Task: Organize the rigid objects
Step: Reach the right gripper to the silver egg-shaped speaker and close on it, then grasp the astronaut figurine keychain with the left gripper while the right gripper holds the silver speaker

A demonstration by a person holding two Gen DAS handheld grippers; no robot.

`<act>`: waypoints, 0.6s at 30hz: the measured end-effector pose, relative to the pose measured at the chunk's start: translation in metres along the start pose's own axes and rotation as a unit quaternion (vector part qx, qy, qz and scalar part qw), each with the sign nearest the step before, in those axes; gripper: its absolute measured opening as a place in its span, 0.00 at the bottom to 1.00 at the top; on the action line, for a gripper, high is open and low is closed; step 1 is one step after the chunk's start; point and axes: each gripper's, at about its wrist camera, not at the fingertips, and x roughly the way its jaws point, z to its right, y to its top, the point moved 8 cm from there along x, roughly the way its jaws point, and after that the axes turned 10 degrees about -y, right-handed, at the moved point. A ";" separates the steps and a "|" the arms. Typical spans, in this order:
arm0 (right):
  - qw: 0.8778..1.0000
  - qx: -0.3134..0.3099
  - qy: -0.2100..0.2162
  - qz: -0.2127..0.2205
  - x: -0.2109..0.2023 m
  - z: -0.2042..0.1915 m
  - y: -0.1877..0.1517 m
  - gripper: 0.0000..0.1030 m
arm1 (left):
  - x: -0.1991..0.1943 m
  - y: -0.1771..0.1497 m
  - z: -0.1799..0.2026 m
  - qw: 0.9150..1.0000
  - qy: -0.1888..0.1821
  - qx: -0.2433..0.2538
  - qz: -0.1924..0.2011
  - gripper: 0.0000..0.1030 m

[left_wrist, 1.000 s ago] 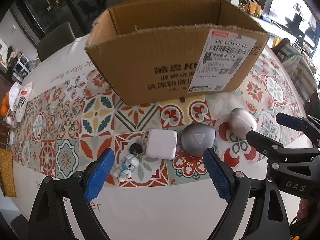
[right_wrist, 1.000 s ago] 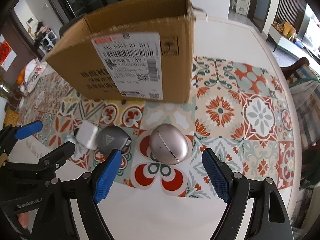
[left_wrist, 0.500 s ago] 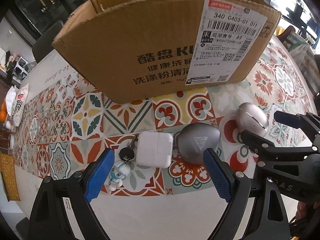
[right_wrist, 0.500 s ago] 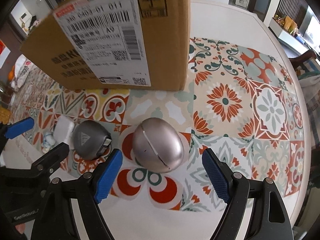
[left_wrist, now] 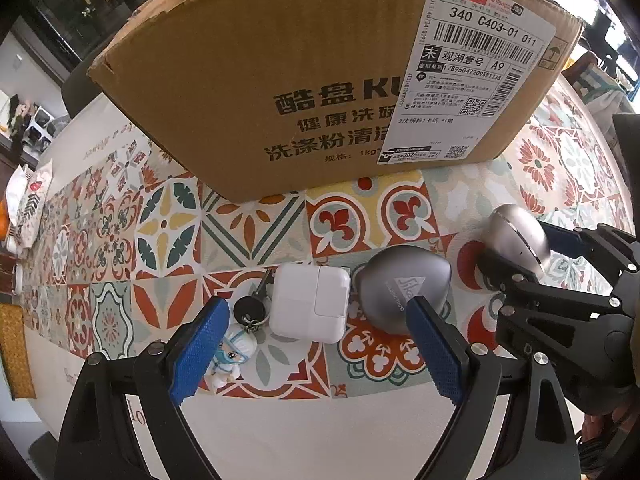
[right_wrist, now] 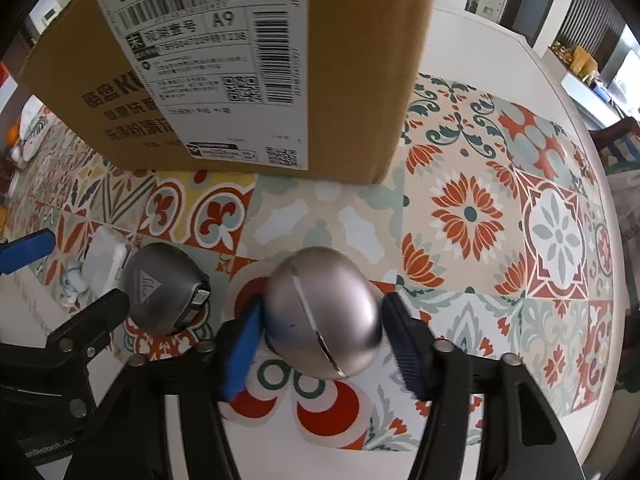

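My right gripper (right_wrist: 322,354) is shut on a silver egg-shaped case (right_wrist: 322,312) that rests on the patterned cloth; the case also shows in the left wrist view (left_wrist: 516,234). My left gripper (left_wrist: 316,354) is open low over the table, its blue pads either side of a white charger block (left_wrist: 308,306). A dark grey rounded case (left_wrist: 402,286) lies right of the charger, close to my right pad. A small astronaut figure keychain (left_wrist: 232,350) with a black fob lies by my left pad. An open cardboard box (left_wrist: 320,80) stands behind the items.
A tile-patterned runner (right_wrist: 500,220) covers the white round table (left_wrist: 320,432). The right gripper's body (left_wrist: 560,312) shows at the right of the left wrist view. Bags and oranges sit at the far left edge. Chairs stand beyond the box.
Both grippers moved forward and down toward the objects. My right gripper went from wide open to closed on the silver egg-shaped case. My left gripper stayed open.
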 end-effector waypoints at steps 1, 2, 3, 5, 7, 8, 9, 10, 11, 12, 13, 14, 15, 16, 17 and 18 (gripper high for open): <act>1.000 0.001 -0.003 -0.001 0.001 0.000 0.000 0.55 | 0.000 0.000 0.000 1.000 -0.001 -0.001 0.000 0.88; 1.000 0.003 -0.002 -0.001 0.001 -0.001 0.001 0.55 | 0.000 0.000 -0.001 1.000 -0.002 -0.002 0.001 0.88; 1.000 0.004 -0.002 -0.001 0.000 -0.002 0.001 0.54 | -0.001 -0.001 -0.001 1.000 -0.004 -0.002 0.002 0.88; 1.000 0.007 -0.002 -0.004 0.000 -0.003 0.000 0.55 | -0.003 -0.001 -0.001 1.000 -0.009 -0.004 0.004 0.88; 1.000 0.011 -0.001 -0.003 -0.006 -0.004 -0.002 0.54 | -0.005 -0.002 -0.001 1.000 -0.017 -0.004 0.007 0.88; 1.000 0.012 -0.001 -0.002 -0.009 -0.003 -0.003 0.54 | -0.007 -0.003 -0.001 1.000 -0.022 -0.004 0.009 0.88; 1.000 0.014 -0.002 -0.001 -0.012 -0.004 -0.003 0.54 | -0.009 -0.005 -0.001 1.000 -0.026 -0.004 0.011 0.88; 1.000 0.016 -0.001 0.000 -0.017 -0.004 -0.003 0.54 | -0.011 -0.006 -0.001 0.999 -0.030 -0.003 0.013 0.88; 1.000 0.017 0.001 0.003 -0.022 -0.005 -0.004 0.54 | -0.013 -0.007 -0.001 0.999 -0.035 -0.004 0.015 0.88; 1.000 0.018 0.002 0.004 -0.026 -0.005 -0.004 0.54 | -0.016 -0.008 -0.001 0.999 -0.039 -0.004 0.018 0.88; 1.000 0.020 0.003 0.007 -0.031 -0.005 -0.005 0.54 | -0.018 -0.009 -0.002 0.999 -0.042 -0.004 0.021 0.88; 1.000 0.021 0.005 0.010 -0.036 0.000 -0.009 0.54 | -0.021 -0.010 -0.003 0.999 -0.045 -0.006 0.023 0.88; 1.000 0.023 0.009 0.012 -0.042 -0.002 -0.009 0.54 | -0.024 -0.011 -0.005 0.999 -0.048 -0.007 0.025 0.88; 1.000 0.025 0.013 0.014 -0.046 0.000 -0.010 0.54 | -0.026 -0.013 -0.006 0.998 -0.050 -0.009 0.028 0.88; 0.999 0.028 0.016 0.015 -0.051 -0.002 -0.011 0.54 | -0.028 -0.014 -0.007 0.998 -0.053 -0.011 0.030 0.88; 0.999 0.030 0.020 0.017 -0.056 -0.004 -0.013 0.54 | -0.031 -0.017 -0.010 0.998 -0.055 -0.013 0.031 0.88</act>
